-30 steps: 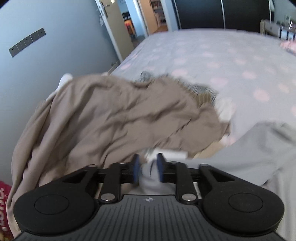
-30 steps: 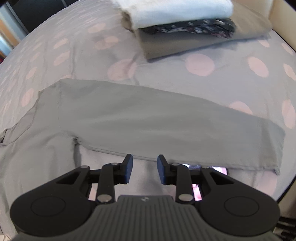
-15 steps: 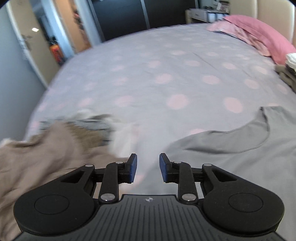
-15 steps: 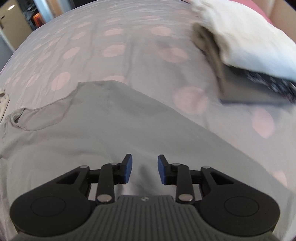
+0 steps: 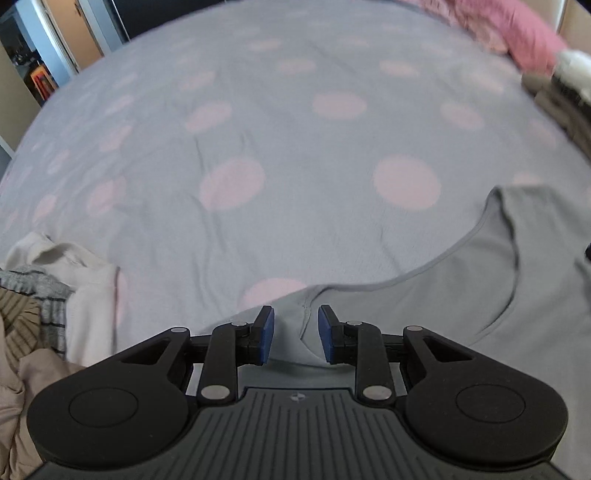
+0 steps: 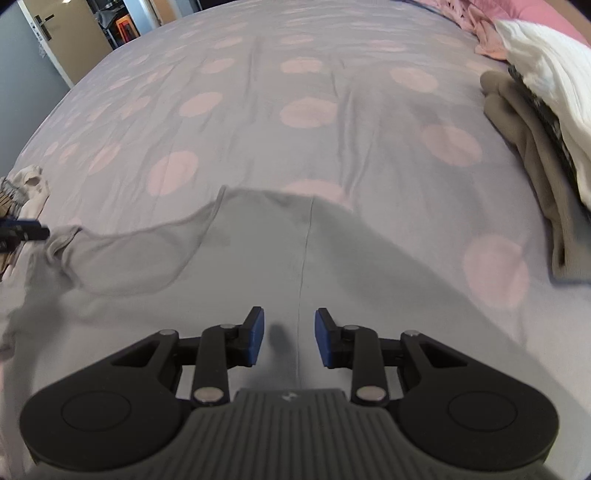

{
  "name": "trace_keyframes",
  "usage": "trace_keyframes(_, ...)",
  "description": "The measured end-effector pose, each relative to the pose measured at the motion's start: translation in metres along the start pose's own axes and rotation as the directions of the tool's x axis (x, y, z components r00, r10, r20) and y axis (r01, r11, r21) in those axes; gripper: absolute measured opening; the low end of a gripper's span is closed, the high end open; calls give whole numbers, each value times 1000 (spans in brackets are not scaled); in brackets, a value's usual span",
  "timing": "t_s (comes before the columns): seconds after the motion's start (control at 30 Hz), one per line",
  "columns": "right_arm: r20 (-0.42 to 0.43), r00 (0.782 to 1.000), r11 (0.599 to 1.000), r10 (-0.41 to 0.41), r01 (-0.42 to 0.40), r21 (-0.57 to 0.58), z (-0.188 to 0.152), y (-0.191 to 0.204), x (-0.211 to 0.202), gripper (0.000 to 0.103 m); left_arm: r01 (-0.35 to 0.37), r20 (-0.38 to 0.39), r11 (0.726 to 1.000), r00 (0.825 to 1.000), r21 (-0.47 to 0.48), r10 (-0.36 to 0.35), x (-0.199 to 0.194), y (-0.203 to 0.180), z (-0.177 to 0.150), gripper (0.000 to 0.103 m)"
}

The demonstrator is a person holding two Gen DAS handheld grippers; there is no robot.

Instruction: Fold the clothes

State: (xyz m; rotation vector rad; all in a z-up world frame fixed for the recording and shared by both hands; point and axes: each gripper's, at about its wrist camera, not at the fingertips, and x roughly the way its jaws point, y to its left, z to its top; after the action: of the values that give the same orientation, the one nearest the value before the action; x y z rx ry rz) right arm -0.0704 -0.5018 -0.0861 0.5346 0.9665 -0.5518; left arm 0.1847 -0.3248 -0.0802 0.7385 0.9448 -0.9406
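Observation:
A grey top (image 5: 461, 295) lies spread flat on the bed, with its curved neckline (image 5: 424, 266) toward the far side. My left gripper (image 5: 293, 332) is low over the top's left shoulder. It stands open, and a seam of the cloth runs beneath the gap. In the right wrist view the same grey top (image 6: 332, 258) fills the middle. My right gripper (image 6: 289, 338) is open just above it, straddling a straight seam (image 6: 304, 266). Nothing is pinched in either one. The left gripper's tip (image 6: 26, 233) shows at the far left edge.
The bed sheet (image 6: 295, 110) is grey with pink dots. A heap of unfolded clothes (image 5: 55, 306), white, striped and beige, lies at the left. A folded stack (image 6: 535, 122) sits at the right. Pink pillows (image 5: 517, 33) are behind. A doorway (image 6: 74, 33) is at the far left.
The left gripper swung right, away from the beige heap, and came down over the grey top's shoulder. The right gripper moved along the top toward its neckline; the folded stack slid to the right.

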Motion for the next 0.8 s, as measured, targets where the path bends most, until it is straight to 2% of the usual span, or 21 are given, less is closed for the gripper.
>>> trace_keyframes(0.13,-5,1000,1000,13,-13,21,9,-2,5,33,-16,-34,1000,999,6,16,22,-1,2,25)
trace_keyframes(0.2,-10,1000,1000,14,-14,21,10,-3,8,33,-6,-50,1000,999,-7,6,31,-1,4,16)
trace_keyframes(0.27,-18,1000,1000,8,-8,26,11,-4,12,33,-10,-29,999,1000,-32,9,31,1,5,4)
trace_keyframes(0.3,-22,1000,999,7,-7,31,10,-5,13,33,-12,-19,999,1000,-45,11,31,2,6,3)
trace_keyframes(0.47,-33,999,999,-3,4,54,8,-11,17,33,75,95,969,994,-236,-54,16,31,21,2)
trace_keyframes(0.5,-35,999,998,-4,6,59,8,-12,18,33,92,95,962,993,-256,-70,16,34,24,3)
trace_keyframes(0.53,-37,999,998,-6,8,62,8,-12,19,33,95,100,962,992,-257,-71,15,35,25,4)
trace_keyframes(0.6,-41,999,998,-9,12,61,8,-11,21,33,104,107,963,991,-247,-80,14,37,28,18)
trace_keyframes(0.63,-42,999,998,-11,13,59,8,-10,21,33,112,107,965,990,-237,-88,13,37,30,32)
trace_keyframes(0.67,-42,999,998,-13,15,56,8,-9,21,34,107,123,966,989,-236,-79,10,39,29,39)
trace_keyframes(0.8,-21,999,999,-30,31,43,10,-12,20,34,61,134,982,990,-177,-37,6,48,24,39)
